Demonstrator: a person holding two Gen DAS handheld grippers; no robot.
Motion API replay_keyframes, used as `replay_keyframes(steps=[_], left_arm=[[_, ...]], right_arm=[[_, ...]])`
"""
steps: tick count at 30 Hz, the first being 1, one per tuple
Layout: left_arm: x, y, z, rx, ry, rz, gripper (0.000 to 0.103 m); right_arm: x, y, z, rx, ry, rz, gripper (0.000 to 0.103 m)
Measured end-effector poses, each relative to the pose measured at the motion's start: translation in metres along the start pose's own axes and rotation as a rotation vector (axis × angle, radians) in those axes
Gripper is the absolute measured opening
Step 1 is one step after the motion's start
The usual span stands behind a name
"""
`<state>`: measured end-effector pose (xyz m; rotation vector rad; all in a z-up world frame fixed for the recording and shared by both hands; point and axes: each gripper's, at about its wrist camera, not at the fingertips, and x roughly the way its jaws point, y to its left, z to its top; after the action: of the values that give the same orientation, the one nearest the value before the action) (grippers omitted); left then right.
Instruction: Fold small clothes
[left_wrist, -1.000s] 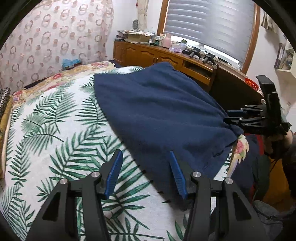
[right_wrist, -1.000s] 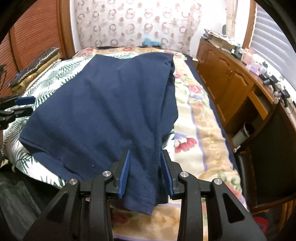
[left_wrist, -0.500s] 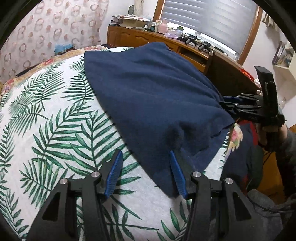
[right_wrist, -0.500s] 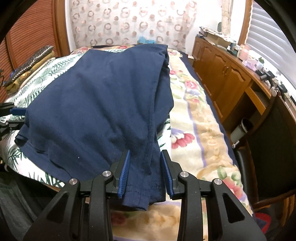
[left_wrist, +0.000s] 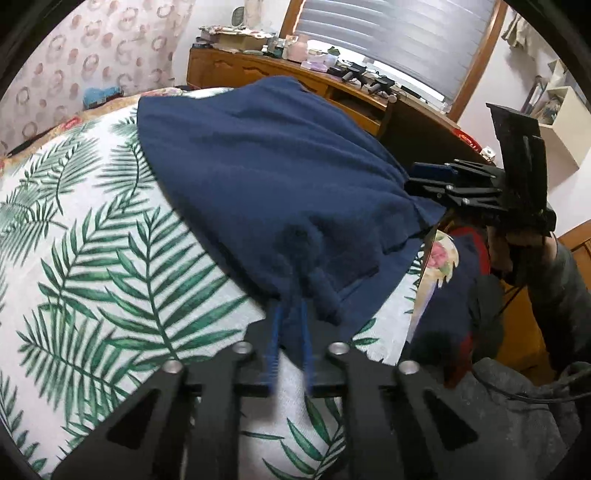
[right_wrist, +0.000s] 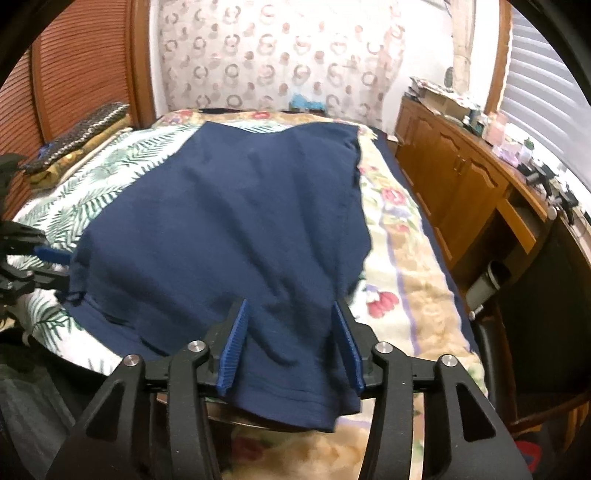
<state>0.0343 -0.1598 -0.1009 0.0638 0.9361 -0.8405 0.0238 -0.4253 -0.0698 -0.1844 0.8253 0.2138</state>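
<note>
Lying across the leaf-print bedspread (left_wrist: 92, 266), the dark navy knit garment (left_wrist: 266, 177) had its lower-centre hem clenched by the left tongs (left_wrist: 291, 314); the right tongs (right_wrist: 291, 332) were opening, hem between them.

daylight enters through the window blinds (left_wrist: 399, 40), glaring white; strong fisheye bending and black vignette at edges; motion blur softens both views; shadows soft.

The bed (right_wrist: 417, 280) carries a floral blanket (right_wrist: 399, 236) along its right side and a white palm-leaf cover (left_wrist: 92, 236) on its left. Spread across both lies the navy garment (right_wrist: 221, 229), its near hem hanging over the bed's edge. Folded textiles (right_wrist: 77, 136) are stacked at the far-left corner.
</note>
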Motion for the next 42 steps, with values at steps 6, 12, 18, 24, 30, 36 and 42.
replay_keyframes(steps=[6, 12, 18, 24, 30, 36, 42], left_arm=[[-0.032, -0.005, 0.031, -0.002, -0.131, -0.013, 0.0], [-0.04, 0.004, 0.063, -0.007, -0.194, -0.002, 0.0], [-0.032, 0.015, 0.077, -0.018, -0.204, 0.018, 0.0], [-0.028, 0.022, 0.08, -0.035, -0.207, 0.039, 0.0], [-0.023, 0.025, 0.083, -0.04, -0.206, 0.062, 0.0], [-0.021, 0.03, 0.083, -0.055, -0.205, 0.067, 0.0], [-0.023, 0.031, 0.081, -0.061, -0.211, 0.072, 0.0]], right_arm=[[-0.003, 0.019, 0.002, -0.033, -0.017, 0.069, 0.058], [-0.004, 0.039, -0.001, -0.079, -0.011, 0.128, 0.062], [-0.001, 0.046, -0.006, -0.108, 0.001, 0.147, 0.063], [0.006, 0.045, -0.008, -0.123, 0.027, 0.122, 0.064], [0.0, 0.048, -0.009, -0.117, 0.011, 0.153, 0.067], [0.009, 0.054, -0.011, -0.16, 0.042, 0.115, 0.07], [0.016, 0.031, -0.012, -0.115, 0.049, 0.053, 0.07]])
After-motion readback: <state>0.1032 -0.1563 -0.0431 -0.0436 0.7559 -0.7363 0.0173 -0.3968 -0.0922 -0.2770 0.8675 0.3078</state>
